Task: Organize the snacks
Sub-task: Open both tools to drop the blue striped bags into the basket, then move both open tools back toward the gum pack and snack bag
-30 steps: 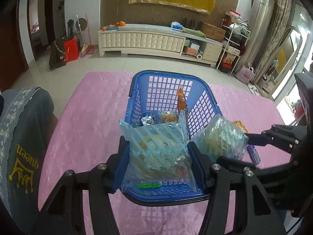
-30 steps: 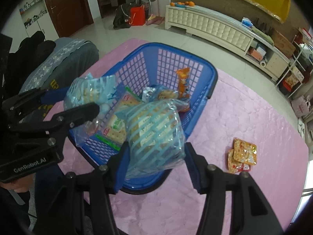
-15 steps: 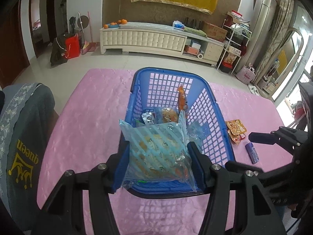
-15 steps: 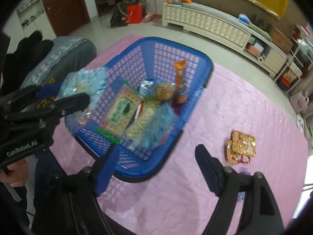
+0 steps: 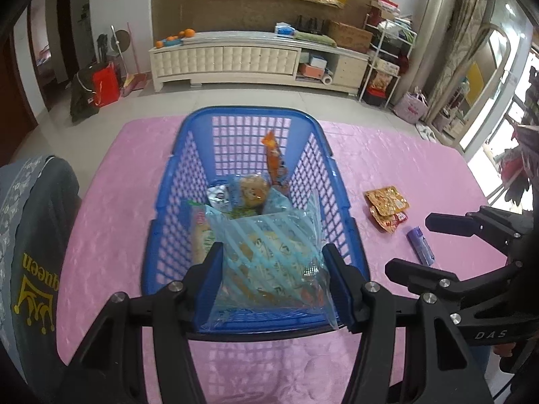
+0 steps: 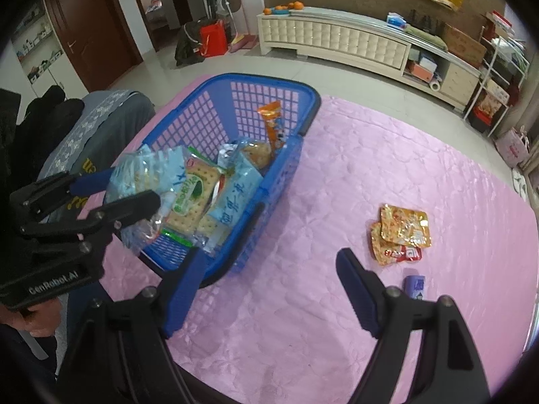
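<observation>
My left gripper point(image 5: 273, 252) is shut on a light-blue striped snack bag point(image 5: 269, 262), which hangs over the near end of the blue basket point(image 5: 337, 181). Inside the basket lie cracker packs point(image 6: 193, 195), another light-blue bag point(image 6: 235, 192), a round bun point(image 6: 257, 153) and an orange stick pack point(image 6: 274, 128) leaning on the far wall. My right gripper point(image 6: 269, 259) stands open over the pink cloth just right of the basket, with nothing between its fingers. To its right, orange-gold packets point(image 6: 402, 232) and a small blue tube point(image 6: 415, 286) lie on the cloth.
The pink-covered table point(image 6: 337, 336) ends close beyond the basket and at the right. A grey chair back point(image 5: 30, 235) with a "queen" print stands against the table's left side. A person's hand shows at the lower left of the right wrist view.
My right gripper let its striped bag drop into the basket, opened wide and moved right, off the basket. My left gripper, still holding its bag, moved further over the basket.
</observation>
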Demonstrator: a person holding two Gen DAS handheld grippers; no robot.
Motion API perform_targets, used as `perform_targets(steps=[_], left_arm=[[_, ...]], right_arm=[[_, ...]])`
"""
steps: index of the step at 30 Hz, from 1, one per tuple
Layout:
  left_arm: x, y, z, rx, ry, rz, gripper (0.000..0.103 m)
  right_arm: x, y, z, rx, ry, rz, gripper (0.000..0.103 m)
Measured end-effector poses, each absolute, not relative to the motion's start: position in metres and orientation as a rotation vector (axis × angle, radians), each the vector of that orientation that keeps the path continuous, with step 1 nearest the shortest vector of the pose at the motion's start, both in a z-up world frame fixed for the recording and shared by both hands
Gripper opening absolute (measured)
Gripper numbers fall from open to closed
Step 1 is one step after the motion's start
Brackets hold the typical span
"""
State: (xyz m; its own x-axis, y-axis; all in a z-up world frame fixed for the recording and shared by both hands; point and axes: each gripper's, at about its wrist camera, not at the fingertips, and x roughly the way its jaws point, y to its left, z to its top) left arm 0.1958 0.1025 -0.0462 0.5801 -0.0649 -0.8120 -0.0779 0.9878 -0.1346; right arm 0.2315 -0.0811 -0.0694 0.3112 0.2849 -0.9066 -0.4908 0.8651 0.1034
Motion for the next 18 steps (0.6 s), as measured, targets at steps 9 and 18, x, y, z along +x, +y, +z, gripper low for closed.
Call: perform_targets(steps=[9, 18], left_arm=[[0.212, 0.081, -0.057, -0.148, 0.997, 0.018, 0.059], [0.177, 0.055, -0.029, -0.019, 0.886, -0.001, 0.075]], right_arm=[[0.235, -0.112, -0.061, -0.123, 1.118, 0.505, 0.083], [0.215, -0.123, -0.042, -0.030, 1.086, 0.489, 0.083]])
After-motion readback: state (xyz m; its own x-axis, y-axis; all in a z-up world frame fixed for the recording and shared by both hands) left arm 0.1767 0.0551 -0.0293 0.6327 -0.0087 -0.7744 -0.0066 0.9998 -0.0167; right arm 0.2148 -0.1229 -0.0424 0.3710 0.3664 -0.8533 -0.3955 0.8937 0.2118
